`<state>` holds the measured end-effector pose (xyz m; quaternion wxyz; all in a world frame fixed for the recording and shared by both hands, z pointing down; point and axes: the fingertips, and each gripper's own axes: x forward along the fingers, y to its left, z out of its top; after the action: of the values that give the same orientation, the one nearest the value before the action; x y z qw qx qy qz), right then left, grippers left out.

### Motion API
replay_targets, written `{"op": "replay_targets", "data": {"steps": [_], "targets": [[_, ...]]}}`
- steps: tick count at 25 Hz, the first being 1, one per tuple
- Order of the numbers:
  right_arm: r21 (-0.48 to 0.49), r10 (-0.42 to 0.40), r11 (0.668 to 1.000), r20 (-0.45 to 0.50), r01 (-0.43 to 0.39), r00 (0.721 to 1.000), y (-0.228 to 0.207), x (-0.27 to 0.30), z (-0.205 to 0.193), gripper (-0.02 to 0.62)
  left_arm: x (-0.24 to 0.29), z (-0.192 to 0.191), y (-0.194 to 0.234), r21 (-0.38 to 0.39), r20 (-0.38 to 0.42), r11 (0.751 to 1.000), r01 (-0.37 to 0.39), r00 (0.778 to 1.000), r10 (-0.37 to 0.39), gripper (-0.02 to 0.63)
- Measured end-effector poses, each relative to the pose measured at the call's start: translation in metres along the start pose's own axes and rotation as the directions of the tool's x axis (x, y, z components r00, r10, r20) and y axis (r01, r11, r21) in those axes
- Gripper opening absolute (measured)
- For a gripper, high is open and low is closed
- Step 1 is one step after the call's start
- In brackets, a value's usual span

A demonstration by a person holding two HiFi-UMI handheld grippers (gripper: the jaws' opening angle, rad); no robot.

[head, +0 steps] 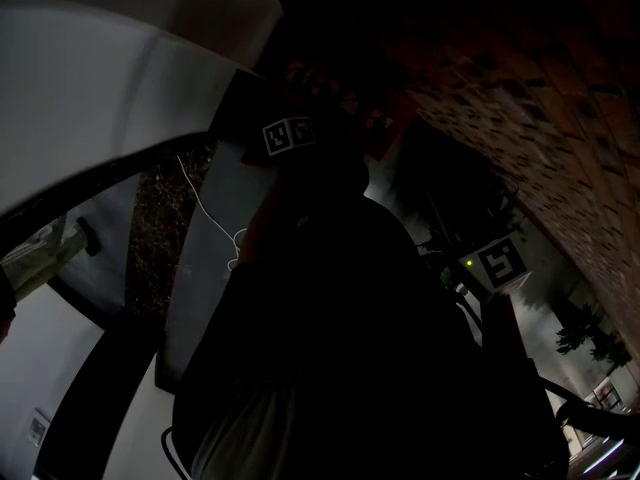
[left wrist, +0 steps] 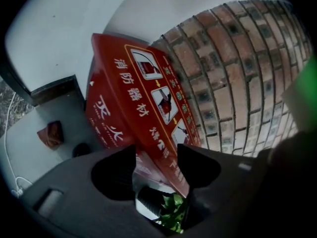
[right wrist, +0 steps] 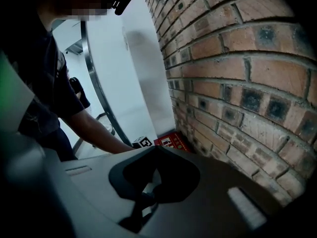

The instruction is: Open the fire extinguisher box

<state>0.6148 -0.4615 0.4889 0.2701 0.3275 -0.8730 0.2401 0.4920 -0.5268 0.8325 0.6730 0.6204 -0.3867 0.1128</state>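
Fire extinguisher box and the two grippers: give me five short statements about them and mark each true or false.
1. On the left gripper the jaws stand apart, with an edge of the fire extinguisher box between them. True.
2. The box is blue with black print. False: it is red with white characters and pictures.
3. A brick wall stands beside the box. True.
4. The right gripper is shut on the box. False: its jaws are together with nothing between them, and the box lies further ahead by the wall.
5. In the left gripper view, green leaves show below the box. True.
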Motion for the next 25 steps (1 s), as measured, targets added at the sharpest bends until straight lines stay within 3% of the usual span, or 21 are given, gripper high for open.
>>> {"op": "replay_targets", "data": {"steps": [3, 6, 8, 12, 14, 21, 25], "targets": [[0.095, -0.032, 0.995, -0.079, 0.039, 0.996, 0.000, -0.005, 0.002, 0.002, 0.003, 0.000, 0.000, 0.008, -0.013, 1.000, -0.011, 1.000, 0.011, 0.258], [0.058, -0.022, 0.998, -0.038, 0.024, 0.999, -0.008, -0.008, -0.004, 0.002, 0.000, 0.002, -0.002, 0.030, -0.021, 0.999, -0.017, 1.000, 0.018, 0.258], [0.102, -0.026, 0.994, -0.078, 0.034, 0.997, -0.006, -0.009, -0.002, 0.002, -0.004, 0.002, -0.008, 0.032, -0.017, 0.999, -0.006, 1.000, 0.006, 0.256], [0.012, 0.011, 1.000, 0.035, -0.012, 0.999, -0.013, -0.006, 0.001, 0.002, -0.015, 0.003, -0.021, 0.009, 0.015, 1.000, 0.022, 1.000, -0.023, 0.256], [0.003, 0.014, 1.000, 0.048, -0.014, 0.999, -0.015, -0.007, 0.004, 0.002, -0.021, 0.005, -0.030, 0.018, 0.027, 0.999, 0.040, 0.999, -0.040, 0.256], [-0.001, 0.015, 1.000, 0.093, -0.015, 0.996, -0.021, -0.007, 0.018, 0.002, -0.047, 0.017, -0.072, 0.173, -0.028, 0.981, 0.086, 0.996, -0.083, 0.256], [0.001, 0.019, 1.000, 0.122, -0.019, 0.992, -0.024, -0.008, 0.025, 0.002, -0.057, 0.030, -0.108, 0.241, -0.004, 0.963, 0.123, 0.992, -0.126, 0.256]]}}
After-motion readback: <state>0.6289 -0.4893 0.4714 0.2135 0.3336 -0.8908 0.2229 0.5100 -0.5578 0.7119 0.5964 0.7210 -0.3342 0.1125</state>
